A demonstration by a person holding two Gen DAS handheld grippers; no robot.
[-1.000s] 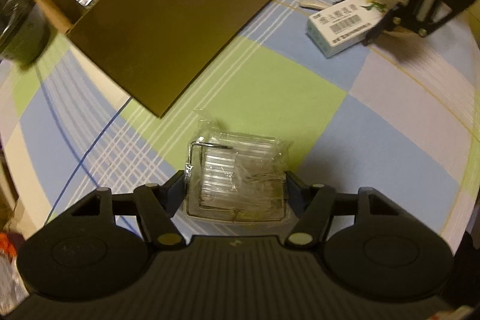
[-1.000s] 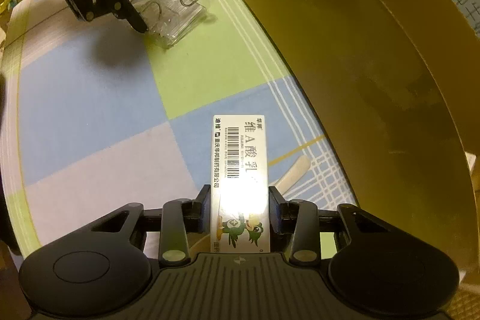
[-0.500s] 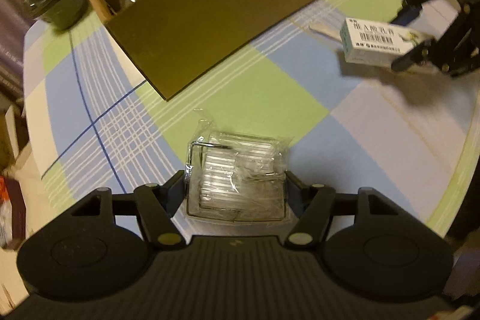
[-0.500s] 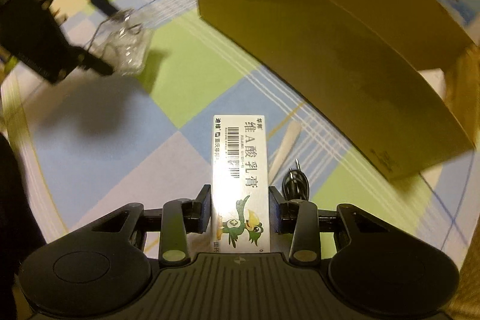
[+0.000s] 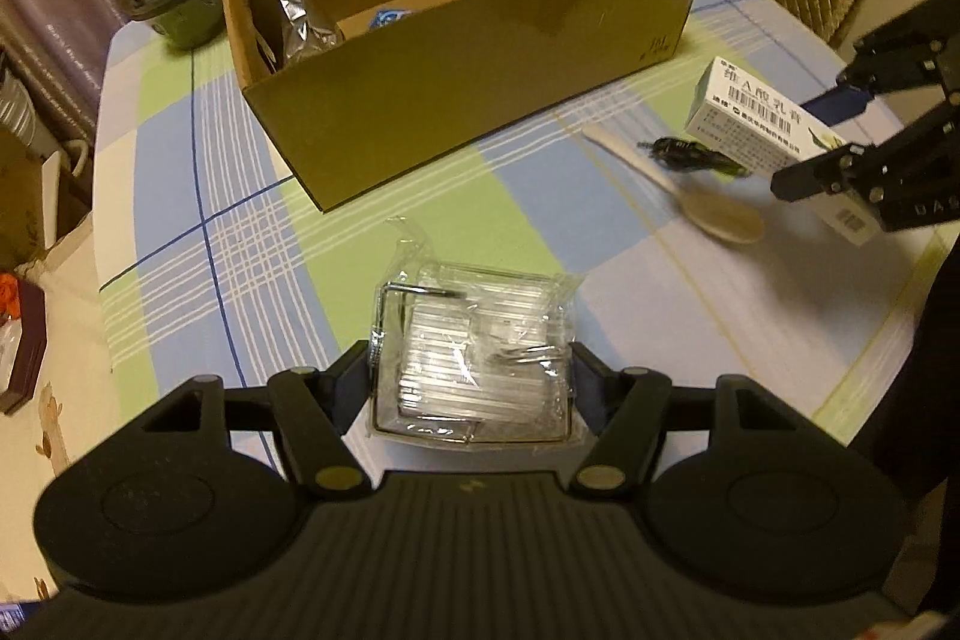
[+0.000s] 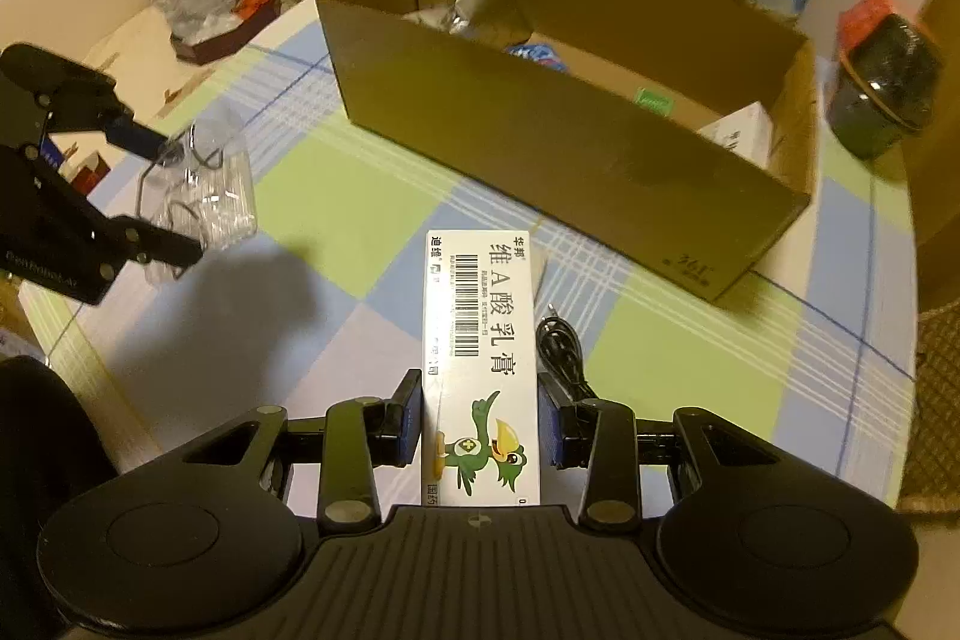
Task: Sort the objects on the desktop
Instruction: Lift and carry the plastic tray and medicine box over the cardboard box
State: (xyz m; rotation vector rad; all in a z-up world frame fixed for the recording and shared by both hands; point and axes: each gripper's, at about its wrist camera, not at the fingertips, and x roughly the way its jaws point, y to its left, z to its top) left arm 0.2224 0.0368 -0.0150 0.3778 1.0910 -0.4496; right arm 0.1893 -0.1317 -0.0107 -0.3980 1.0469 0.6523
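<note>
Left tongs [image 5: 471, 376] are clamped on a clear plastic packet [image 5: 474, 358], held above the worktop [image 5: 750, 316]. Right tongs [image 6: 480, 427] are clamped on a white carton [image 6: 480, 358], above a black cable [image 6: 561, 346] near the cardboard box [image 6: 540, 142].

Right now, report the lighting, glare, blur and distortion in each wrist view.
Left wrist view: dim yellowish light, fisheye bending of the cardboard box, glare on the clear plastic packet, wooden spoon slightly smeared. Right wrist view: same warm cast, glare washing the ointment box, a soft dark shadow on the tablecloth.
</note>
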